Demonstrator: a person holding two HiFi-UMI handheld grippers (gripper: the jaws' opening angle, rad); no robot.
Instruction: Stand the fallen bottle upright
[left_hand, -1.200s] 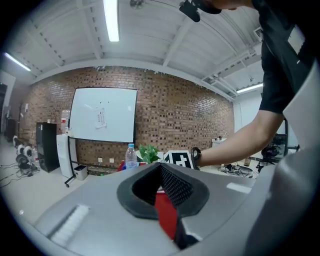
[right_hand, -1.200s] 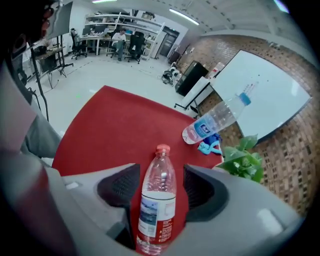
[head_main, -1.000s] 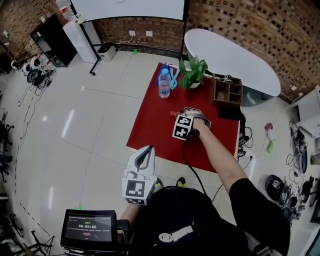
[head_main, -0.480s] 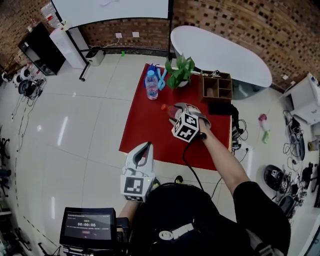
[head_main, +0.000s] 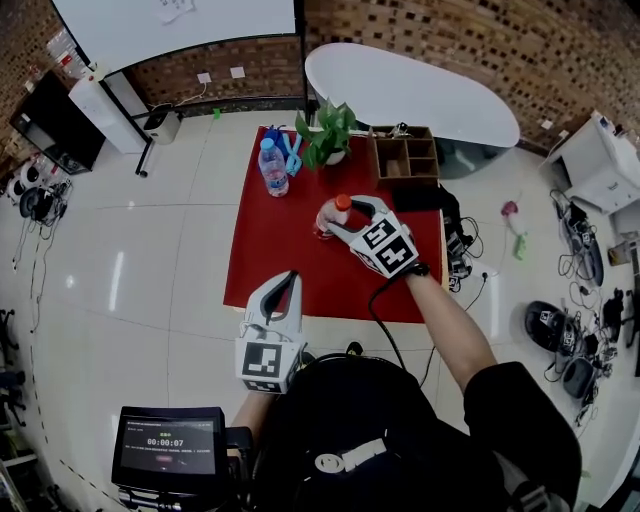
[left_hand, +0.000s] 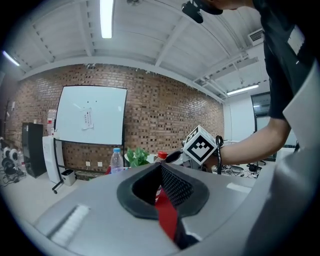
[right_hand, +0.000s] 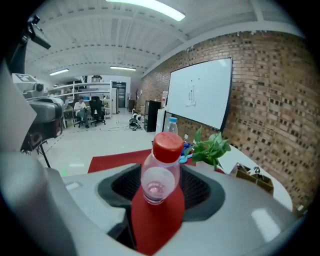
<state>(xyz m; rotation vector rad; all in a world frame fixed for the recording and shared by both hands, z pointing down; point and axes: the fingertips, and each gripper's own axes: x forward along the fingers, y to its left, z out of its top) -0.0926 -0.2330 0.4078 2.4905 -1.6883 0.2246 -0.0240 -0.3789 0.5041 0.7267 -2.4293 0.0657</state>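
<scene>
You held a clear, glossy plastic bottle with a smooth red plastic cap and a red wrap in your right tongs. Its shell was matt grey plastic, and your left tongs had the same shell, with black pads of a rough, meshed texture. The red cloth over the bench looked matt, the floor tiles shone glossy with streaks of light, and beyond them you had a rough brick wall, a smooth white whiteboard and a compartment box of bare wood.

Red-capped clear bottle; red cloth
</scene>
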